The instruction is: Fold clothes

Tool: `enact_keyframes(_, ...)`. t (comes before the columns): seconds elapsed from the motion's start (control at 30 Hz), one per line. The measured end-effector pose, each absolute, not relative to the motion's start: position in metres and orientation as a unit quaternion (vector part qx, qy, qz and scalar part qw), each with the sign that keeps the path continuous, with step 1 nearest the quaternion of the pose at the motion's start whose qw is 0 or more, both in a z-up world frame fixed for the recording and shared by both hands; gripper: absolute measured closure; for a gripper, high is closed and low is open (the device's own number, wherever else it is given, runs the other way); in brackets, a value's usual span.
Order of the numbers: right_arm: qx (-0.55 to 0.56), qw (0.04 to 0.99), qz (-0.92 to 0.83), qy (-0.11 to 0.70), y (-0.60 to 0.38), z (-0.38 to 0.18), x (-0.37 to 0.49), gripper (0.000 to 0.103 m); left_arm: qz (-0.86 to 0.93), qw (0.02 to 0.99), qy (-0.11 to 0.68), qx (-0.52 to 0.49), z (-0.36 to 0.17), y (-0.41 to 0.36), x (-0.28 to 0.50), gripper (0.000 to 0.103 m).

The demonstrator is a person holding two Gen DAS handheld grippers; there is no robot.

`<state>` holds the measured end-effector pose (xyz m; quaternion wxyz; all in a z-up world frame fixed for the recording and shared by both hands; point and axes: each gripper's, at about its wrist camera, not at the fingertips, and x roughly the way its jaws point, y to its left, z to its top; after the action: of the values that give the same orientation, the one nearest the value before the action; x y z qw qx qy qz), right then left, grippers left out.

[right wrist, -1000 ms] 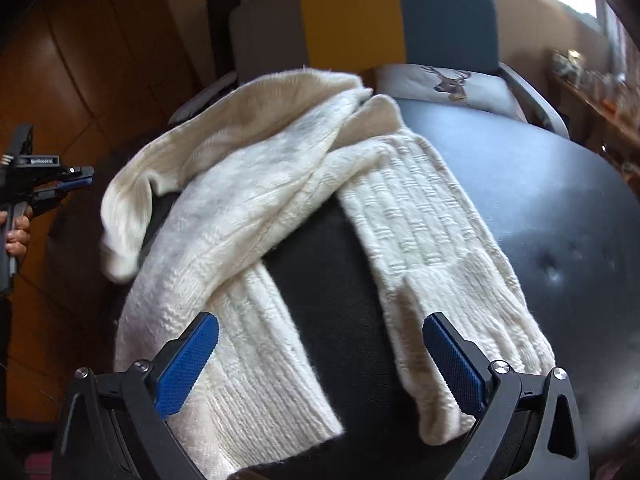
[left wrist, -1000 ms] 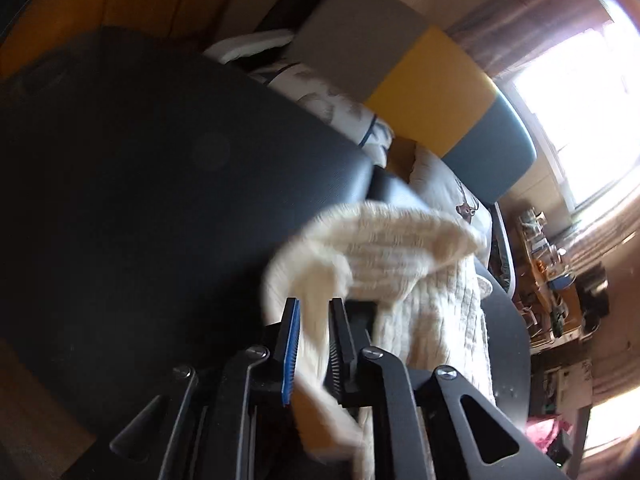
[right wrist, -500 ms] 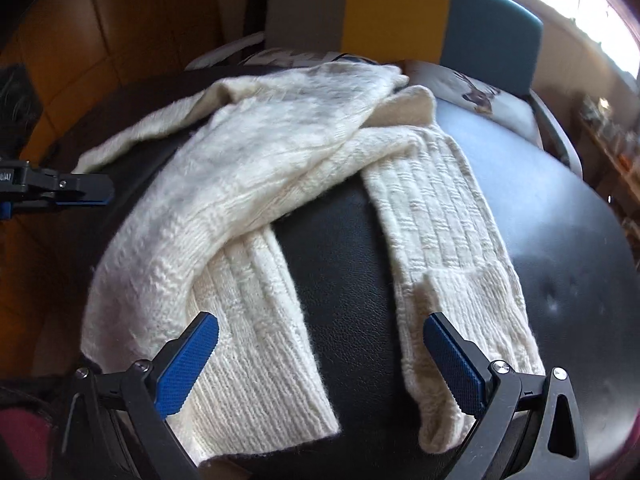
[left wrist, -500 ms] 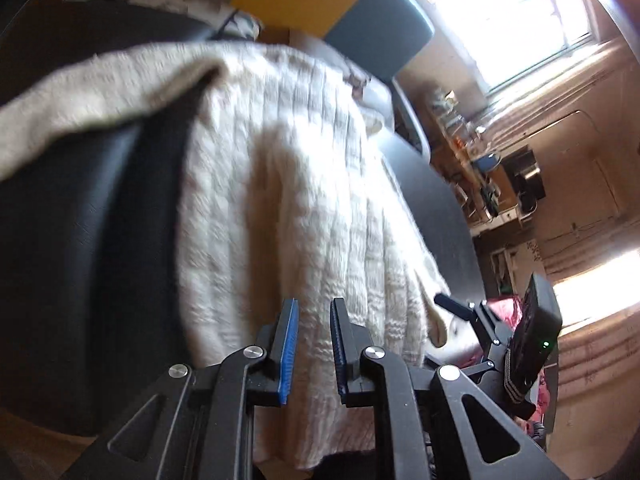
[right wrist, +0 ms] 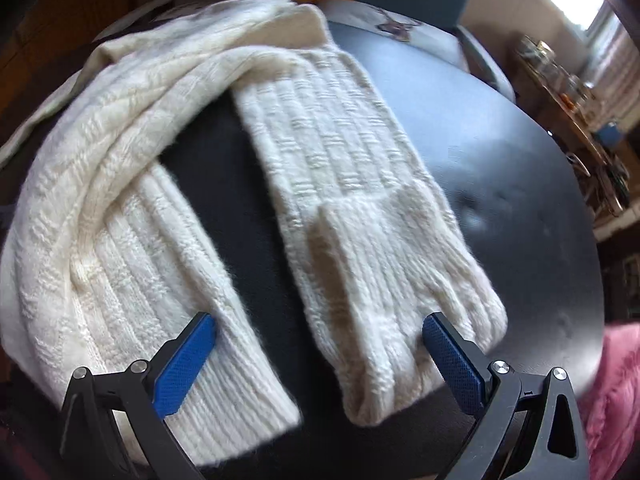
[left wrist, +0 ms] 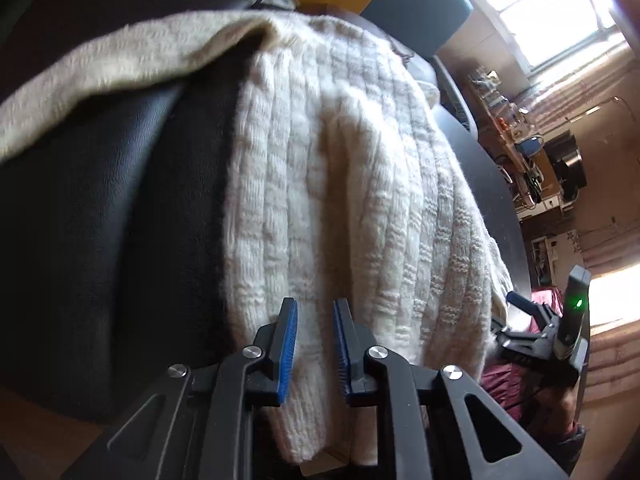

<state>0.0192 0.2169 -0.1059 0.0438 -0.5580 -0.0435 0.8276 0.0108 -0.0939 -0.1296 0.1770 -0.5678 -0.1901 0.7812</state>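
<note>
Since a second ago the left claw (left wrist: 314, 346) has let the cream sweater (left wrist: 340, 184) go; its jaws, just opening, stand narrowly apart, seemingly unpinched, over its hem on the black counter (right wrist: 500, 140). Right claw (right wrist: 320, 360) gapes, empty.

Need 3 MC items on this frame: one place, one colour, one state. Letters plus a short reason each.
1. Where does the knit garment lie?
A. On the black padded surface
B. On the wooden floor
C. Inside a basket

2. What colour are the pads of the right gripper?
A. Red
B. Blue
C. Green

3. How do the right gripper's jaws stand?
A. Shut on a cuff
B. Shut with nothing between
C. Wide open

Key: 1 A, the cream knit is draped over the black surface. 2 B, both pads show blue. 3 C, the pads stand far apart, clamping nothing.
</note>
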Motion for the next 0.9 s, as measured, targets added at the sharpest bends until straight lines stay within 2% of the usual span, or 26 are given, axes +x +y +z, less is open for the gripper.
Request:
enact_keyframes(0.13,-0.486,-0.015,0.87,0.085,0.236,-0.065,0.007,0.0,0.79,0.198,-0.174,-0.554,-0.118,-0.082,0.011,0.086)
enact_keyframes(0.23,-0.462,-0.008,0.885,0.057,0.22,-0.056,-0.025,0.0,0.795,0.195,-0.147,-0.555,-0.114,-0.069,0.003,0.086)
enact_keyframes(0.43,-0.548,-0.046,0.834,0.038,0.203,-0.11,-0.086,0.0,0.782,0.192,-0.137,-0.577,-0.13,-0.083,0.005,0.086)
enact_keyframes(0.63,-0.594,0.031,0.803,0.031,0.252,-0.146,-0.091,0.0,0.778,0.195,-0.158,-0.576,-0.136,-0.098,0.006,0.086)
enact_keyframes(0.77,-0.586,0.059,0.805,0.07,0.286,-0.139,-0.08,0.0,0.8,0.192,-0.2,-0.533,-0.113,-0.127,0.005,0.086)
enact_keyframes(0.9,-0.525,0.034,0.845,0.096,0.281,-0.098,-0.056,0.0,0.842,0.088,-0.235,-0.478,-0.082,-0.21,0.01,0.086)
